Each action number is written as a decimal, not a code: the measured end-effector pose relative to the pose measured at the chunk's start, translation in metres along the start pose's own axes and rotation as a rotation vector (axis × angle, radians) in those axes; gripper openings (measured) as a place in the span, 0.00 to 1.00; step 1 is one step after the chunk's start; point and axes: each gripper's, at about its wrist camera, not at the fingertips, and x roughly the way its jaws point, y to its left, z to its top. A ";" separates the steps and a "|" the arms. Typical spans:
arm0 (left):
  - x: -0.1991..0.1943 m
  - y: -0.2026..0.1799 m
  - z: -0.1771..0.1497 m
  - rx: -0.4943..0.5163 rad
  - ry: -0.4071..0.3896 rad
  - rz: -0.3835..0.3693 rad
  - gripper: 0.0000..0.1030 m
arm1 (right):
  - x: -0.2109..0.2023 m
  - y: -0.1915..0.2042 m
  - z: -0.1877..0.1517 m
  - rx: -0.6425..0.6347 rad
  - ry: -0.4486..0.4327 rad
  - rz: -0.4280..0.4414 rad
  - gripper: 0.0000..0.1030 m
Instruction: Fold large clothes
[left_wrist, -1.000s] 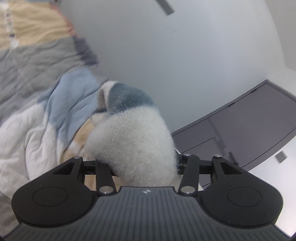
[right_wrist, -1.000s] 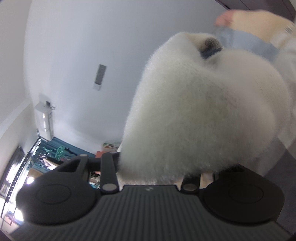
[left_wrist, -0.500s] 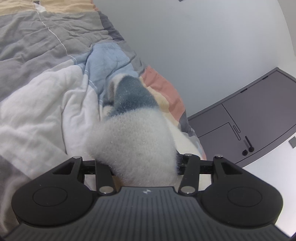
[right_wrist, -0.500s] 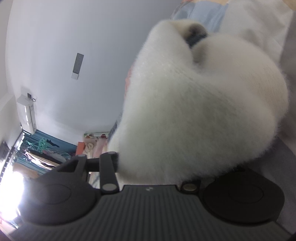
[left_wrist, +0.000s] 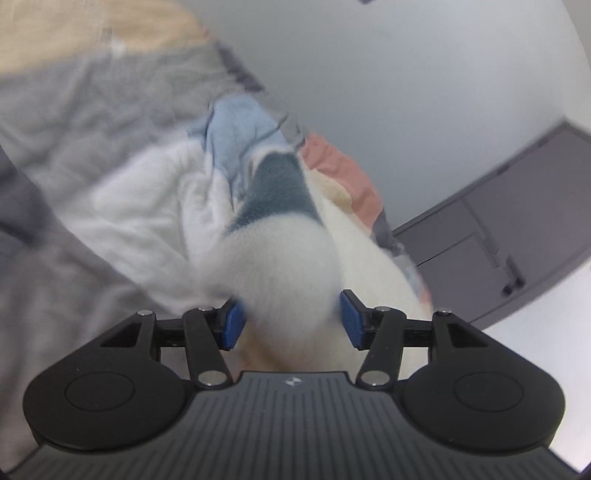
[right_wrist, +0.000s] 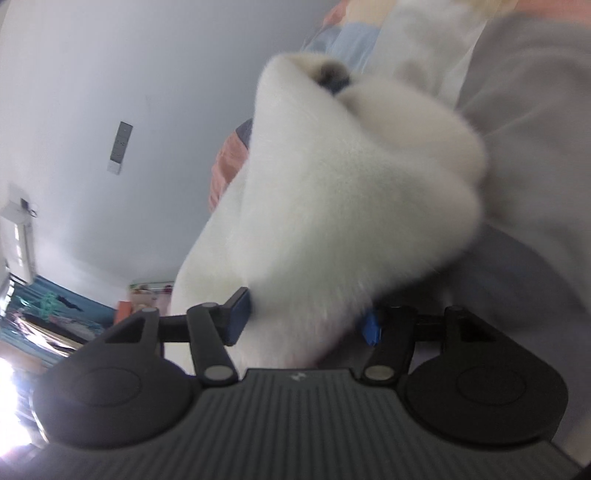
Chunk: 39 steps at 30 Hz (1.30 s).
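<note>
A fluffy white fleece garment (left_wrist: 284, 280) with a dark teal band (left_wrist: 277, 192) runs from my left gripper (left_wrist: 291, 323) out onto the bed. The left jaws are opening; the blue pads (left_wrist: 232, 325) show on either side of the bunched fleece, which sits loosely between them. In the right wrist view the same white fleece (right_wrist: 351, 192) bulges over my right gripper (right_wrist: 304, 325). Those jaws are opening too, with fleece between the blue pads (right_wrist: 240, 317) and draped over the right one.
A patchwork quilt (left_wrist: 110, 155) in grey, white, blue, tan and salmon covers the bed under the garment. Grey cabinet doors (left_wrist: 517, 221) stand against the wall at right. A pale wall (right_wrist: 110, 92) and a cluttered, brightly lit corner (right_wrist: 44, 317) lie left of the right gripper.
Both grippers have come down toward the quilt with the fleece. Their jaws have spread, so the blue pads, earlier buried in fleece, now show beside it.
</note>
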 end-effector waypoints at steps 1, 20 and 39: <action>-0.011 -0.006 -0.002 0.050 -0.009 0.023 0.58 | -0.010 0.003 -0.003 -0.020 -0.001 -0.014 0.61; -0.230 -0.181 -0.021 0.648 -0.105 -0.005 0.58 | -0.220 0.164 -0.039 -0.451 -0.295 0.131 0.61; -0.324 -0.170 -0.105 0.795 -0.185 0.008 0.58 | -0.275 0.183 -0.164 -0.800 -0.305 0.017 0.61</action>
